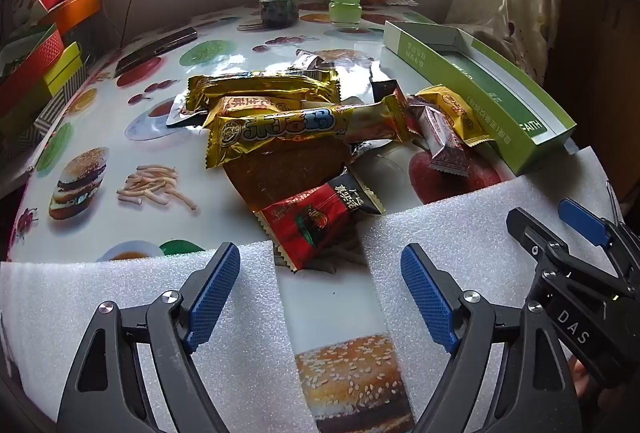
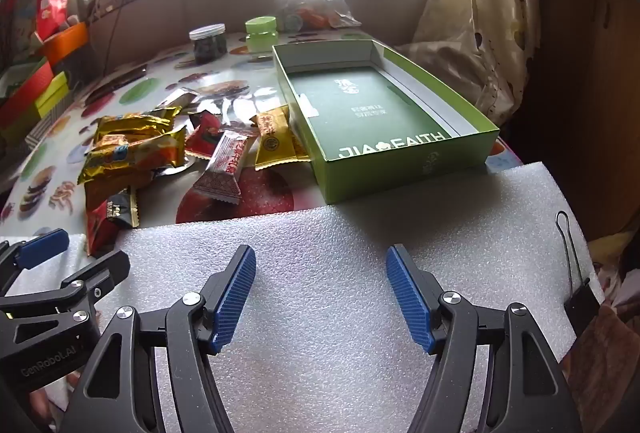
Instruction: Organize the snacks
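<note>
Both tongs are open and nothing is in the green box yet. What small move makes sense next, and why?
Probably ease the left tongs forward onto the red and black snack packet. It lies nearest, straight ahead between the open fingers, and the green box holds no snacks yet.

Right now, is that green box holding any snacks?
Empty. The green box shows only its bare printed floor; the snack packets all lie outside, left of it.
</note>
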{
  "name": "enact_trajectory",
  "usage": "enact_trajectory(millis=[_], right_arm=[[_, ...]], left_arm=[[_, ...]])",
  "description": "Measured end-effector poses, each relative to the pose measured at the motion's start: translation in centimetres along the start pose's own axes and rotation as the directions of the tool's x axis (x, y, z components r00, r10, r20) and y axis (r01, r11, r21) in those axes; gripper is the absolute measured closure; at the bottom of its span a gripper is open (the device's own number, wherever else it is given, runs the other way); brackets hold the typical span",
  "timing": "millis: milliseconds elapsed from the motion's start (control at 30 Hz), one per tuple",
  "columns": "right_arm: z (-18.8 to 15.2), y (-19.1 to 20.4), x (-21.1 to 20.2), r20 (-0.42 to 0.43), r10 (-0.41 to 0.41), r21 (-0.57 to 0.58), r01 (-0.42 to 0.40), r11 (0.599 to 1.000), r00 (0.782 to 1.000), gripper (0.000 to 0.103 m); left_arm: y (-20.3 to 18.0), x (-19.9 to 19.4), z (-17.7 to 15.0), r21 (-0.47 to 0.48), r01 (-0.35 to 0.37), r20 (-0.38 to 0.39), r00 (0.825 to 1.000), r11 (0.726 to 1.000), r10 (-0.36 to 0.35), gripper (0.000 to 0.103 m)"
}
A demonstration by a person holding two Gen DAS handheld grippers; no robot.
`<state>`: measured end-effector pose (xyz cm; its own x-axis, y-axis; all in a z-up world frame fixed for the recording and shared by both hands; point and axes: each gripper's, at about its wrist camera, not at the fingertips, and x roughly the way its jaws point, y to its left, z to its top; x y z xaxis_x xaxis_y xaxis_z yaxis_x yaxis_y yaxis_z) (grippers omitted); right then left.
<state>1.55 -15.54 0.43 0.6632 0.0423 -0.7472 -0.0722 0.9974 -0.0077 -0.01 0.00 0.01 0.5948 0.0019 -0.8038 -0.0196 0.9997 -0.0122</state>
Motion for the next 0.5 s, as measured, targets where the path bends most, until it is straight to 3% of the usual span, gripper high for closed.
enact_trajectory(millis=[500], right_arm=[[-0.01, 0.02, 0.03, 0.001, 0.0, 0.001, 0.0, 1.0, 1.0, 0.035]], left_arm=[[-0.31, 0.19, 0.16, 0.002, -0.008, -0.011, 1.0, 1.0, 0.008, 0.02]])
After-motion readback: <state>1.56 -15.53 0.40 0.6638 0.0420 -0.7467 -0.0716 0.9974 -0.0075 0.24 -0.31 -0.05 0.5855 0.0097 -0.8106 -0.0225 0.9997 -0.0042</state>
